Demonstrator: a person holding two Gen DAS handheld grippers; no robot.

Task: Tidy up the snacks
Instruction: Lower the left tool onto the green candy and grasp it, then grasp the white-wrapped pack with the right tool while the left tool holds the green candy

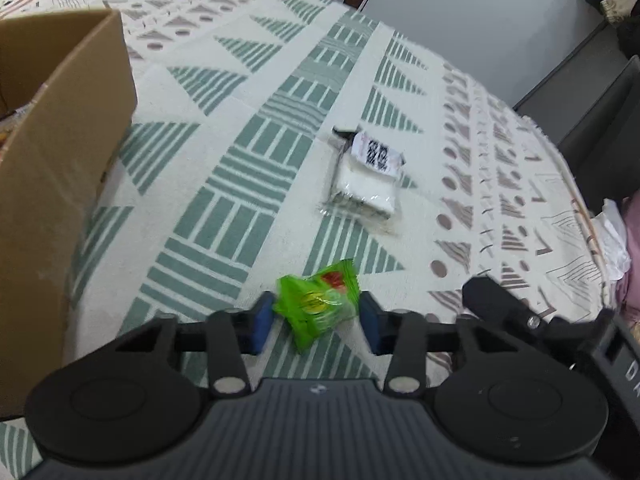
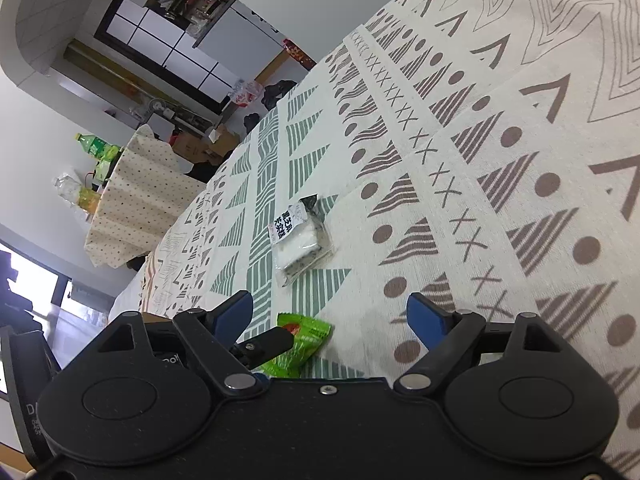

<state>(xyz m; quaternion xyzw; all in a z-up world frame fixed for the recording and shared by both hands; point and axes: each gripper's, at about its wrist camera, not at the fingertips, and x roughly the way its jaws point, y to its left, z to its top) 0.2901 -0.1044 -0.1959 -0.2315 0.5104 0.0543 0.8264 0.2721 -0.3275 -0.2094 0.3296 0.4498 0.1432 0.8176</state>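
A small green snack packet [image 1: 318, 302] lies on the patterned cloth between the blue pads of my left gripper [image 1: 316, 322]. The jaws stand open on either side of it, with small gaps. It also shows in the right wrist view [image 2: 302, 344], low and left of centre. A clear packet with a white snack and a black-and-white label [image 1: 370, 174] lies farther out on the cloth; it shows in the right wrist view too [image 2: 300, 240]. My right gripper [image 2: 330, 316] is open and empty above the cloth.
An open cardboard box [image 1: 60, 152] stands at the left of the cloth-covered surface [image 1: 240, 160]. Part of the other gripper [image 1: 540, 320] shows at lower right. A round table with bottles [image 2: 132, 184] stands across the room.
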